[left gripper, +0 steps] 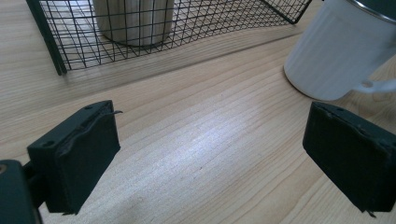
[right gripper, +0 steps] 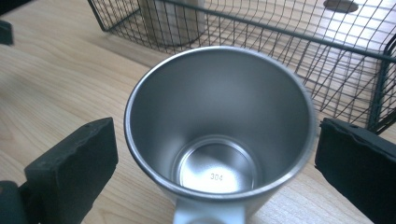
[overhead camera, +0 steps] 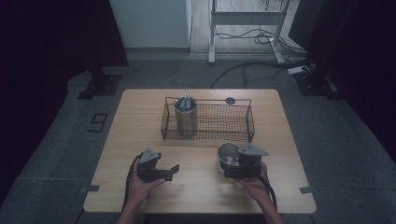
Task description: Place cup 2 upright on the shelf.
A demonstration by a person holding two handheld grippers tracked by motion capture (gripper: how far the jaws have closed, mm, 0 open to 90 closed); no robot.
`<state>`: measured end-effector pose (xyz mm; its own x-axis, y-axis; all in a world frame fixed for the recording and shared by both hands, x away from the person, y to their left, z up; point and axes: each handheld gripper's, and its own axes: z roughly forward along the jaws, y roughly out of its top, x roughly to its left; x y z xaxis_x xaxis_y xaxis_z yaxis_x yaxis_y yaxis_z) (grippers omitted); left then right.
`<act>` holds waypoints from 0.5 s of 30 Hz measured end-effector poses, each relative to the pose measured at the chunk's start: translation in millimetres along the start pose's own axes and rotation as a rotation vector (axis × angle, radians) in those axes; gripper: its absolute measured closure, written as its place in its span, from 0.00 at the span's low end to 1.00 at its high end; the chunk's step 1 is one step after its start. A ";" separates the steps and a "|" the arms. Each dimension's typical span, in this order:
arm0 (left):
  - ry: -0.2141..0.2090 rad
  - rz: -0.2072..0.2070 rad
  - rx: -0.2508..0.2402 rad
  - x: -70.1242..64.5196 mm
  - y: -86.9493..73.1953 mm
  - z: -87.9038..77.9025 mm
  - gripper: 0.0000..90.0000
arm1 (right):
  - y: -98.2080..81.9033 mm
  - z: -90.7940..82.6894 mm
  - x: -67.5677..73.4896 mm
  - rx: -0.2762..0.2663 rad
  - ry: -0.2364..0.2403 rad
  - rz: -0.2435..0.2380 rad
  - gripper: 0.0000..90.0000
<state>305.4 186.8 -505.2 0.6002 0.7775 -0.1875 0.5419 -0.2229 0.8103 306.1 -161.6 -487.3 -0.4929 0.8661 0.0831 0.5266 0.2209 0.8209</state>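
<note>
Wooden table [overhead camera: 201, 186], right gripper [overhead camera: 232, 164] jaws wide around steel mug [right gripper: 219, 135] (untouched), left gripper [overhead camera: 169, 170] level, jaws open.

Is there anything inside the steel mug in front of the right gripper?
No: in the right gripper view the steel mug is empty down to its bare stamped bottom, standing between the open right gripper.

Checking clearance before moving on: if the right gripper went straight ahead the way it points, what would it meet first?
Probably the steel mug, standing between the open right gripper's jaws, pads apart from it. The wire basket is beyond it.
</note>
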 end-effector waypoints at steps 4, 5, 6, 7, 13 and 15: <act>0.000 0.000 0.003 0.1 -0.2 -0.2 0.04 | -0.2 8.2 3.1 0.024 -0.014 -0.010 0.00; 0.002 0.001 0.003 0.1 -0.3 0.1 0.04 | -0.2 10.1 3.1 0.026 -0.019 -0.011 0.00; 0.004 0.003 0.004 0.1 -0.5 0.3 0.04 | -0.4 12.6 2.6 0.030 -0.021 -0.012 0.00; 0.010 0.009 0.007 -0.1 -0.7 0.7 0.04 | -0.4 14.2 2.1 0.033 -0.022 -0.012 0.00; 0.010 0.014 0.013 -1.2 -1.0 1.9 0.04 | -1.5 27.4 0.9 0.055 -0.018 -0.013 0.05; 0.007 0.015 0.013 -2.0 -1.1 1.9 0.04 | -2.7 29.2 1.1 0.054 -0.021 -0.019 0.06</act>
<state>304.7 184.4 -506.8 0.6040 0.7783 -0.1715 0.5406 -0.2420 0.8057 324.4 -148.1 -505.9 -0.4888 0.8707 0.0551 0.5543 0.2612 0.7903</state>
